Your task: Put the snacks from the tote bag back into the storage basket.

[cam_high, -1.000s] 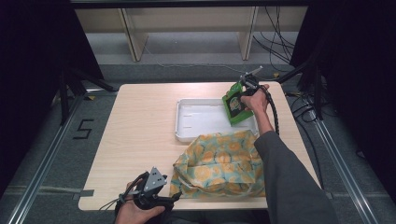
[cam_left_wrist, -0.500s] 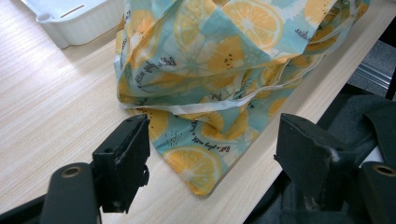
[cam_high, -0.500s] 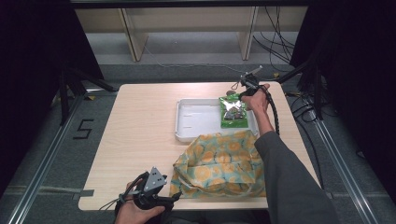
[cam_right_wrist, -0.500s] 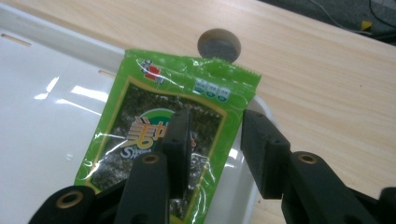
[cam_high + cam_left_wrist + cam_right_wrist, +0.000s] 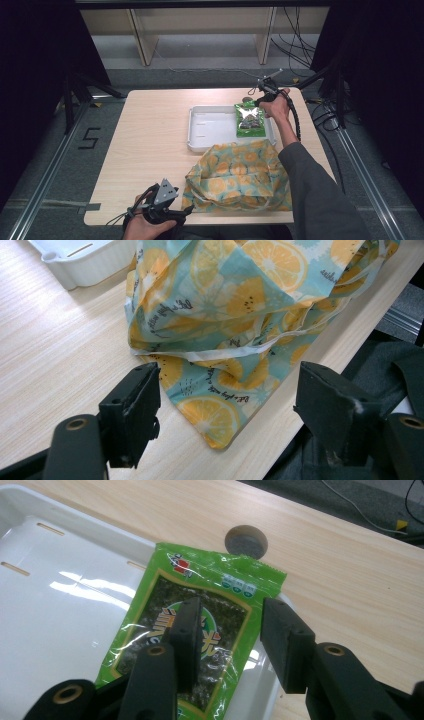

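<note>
Wooden table [image 5: 150,150]: white tray [image 5: 210,130] near far right corner, green packet [image 5: 249,120] inside; right gripper [image 5: 257,97] spread, just opening, above it; left gripper [image 5: 227,405] spread beside orange-print cloth bag [image 5: 240,175] at near edge.

Bright overhead light, glare on white tray [image 5: 75,587] (streaky), dark surrounds, sharp close views

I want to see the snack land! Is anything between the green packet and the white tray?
Nothing visible. The green packet already lies in the white tray, its top edge over the rim. The right tongs have just been opening above it.
</note>
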The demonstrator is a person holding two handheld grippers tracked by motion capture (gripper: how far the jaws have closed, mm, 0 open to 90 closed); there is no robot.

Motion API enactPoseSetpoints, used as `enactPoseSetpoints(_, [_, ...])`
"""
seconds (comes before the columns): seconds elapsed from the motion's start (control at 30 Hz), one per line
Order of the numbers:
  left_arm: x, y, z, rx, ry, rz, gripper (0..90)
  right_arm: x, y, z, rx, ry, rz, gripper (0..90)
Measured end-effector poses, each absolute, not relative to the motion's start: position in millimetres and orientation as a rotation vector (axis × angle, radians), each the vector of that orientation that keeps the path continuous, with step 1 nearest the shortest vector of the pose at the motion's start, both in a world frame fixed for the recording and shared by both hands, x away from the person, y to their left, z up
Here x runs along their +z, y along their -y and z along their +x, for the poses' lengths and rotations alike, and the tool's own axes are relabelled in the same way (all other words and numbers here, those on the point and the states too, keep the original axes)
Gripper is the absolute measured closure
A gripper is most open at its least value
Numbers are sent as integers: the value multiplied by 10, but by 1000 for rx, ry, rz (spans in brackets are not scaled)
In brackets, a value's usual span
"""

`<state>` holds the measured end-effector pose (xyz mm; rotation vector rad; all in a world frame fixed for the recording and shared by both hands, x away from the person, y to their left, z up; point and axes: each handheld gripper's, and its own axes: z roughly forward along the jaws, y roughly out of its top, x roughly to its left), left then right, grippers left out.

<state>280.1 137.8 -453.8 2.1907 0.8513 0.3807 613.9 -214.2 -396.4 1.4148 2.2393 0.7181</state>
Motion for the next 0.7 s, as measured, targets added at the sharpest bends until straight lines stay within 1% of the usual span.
enactPoseSetpoints(0.13, [-4545, -1364, 2790, 370, -891, 2154, 257, -3931, 2137, 6098, 741, -2246, 1414, 599])
enactPoseSetpoints(0.17, [-4529, -1388, 2803, 389, -850, 2193, 257, -3912, 2155, 6079, 750, -2253, 1389, 596])
enactPoseSetpoints(0.23, [-4523, -1399, 2806, 392, -841, 2210, 257, -3902, 2165, 6055, 762, -2263, 1371, 591])
enactPoseSetpoints(0.3, [-4529, -1386, 2800, 386, -855, 2193, 257, -3885, 2149, 6009, 782, -2256, 1418, 585])
enactPoseSetpoints(0.37, [-4531, -1386, 2797, 371, -863, 2194, 257, -3879, 2171, 6007, 779, -2265, 1386, 583])
enactPoseSetpoints(0.47, [-4530, -1383, 2804, 390, -856, 2182, 257, -3859, 2194, 5964, 797, -2269, 1378, 575])
enactPoseSetpoints(0.53, [-4522, -1401, 2813, 389, -837, 2208, 256, -3842, 2207, 5927, 810, -2280, 1369, 559])
enactPoseSetpoints(0.57, [-4542, -1371, 2803, 383, -871, 2152, 256, -3836, 2208, 5912, 813, -2279, 1367, 559])
enactPoseSetpoints(0.63, [-4530, -1384, 2802, 382, -864, 2172, 256, -3812, 2224, 5854, 842, -2278, 1341, 555])
enactPoseSetpoints(0.7, [-4536, -1373, 2796, 381, -882, 2155, 256, -3814, 2229, 5814, 872, -2273, 1322, 551])
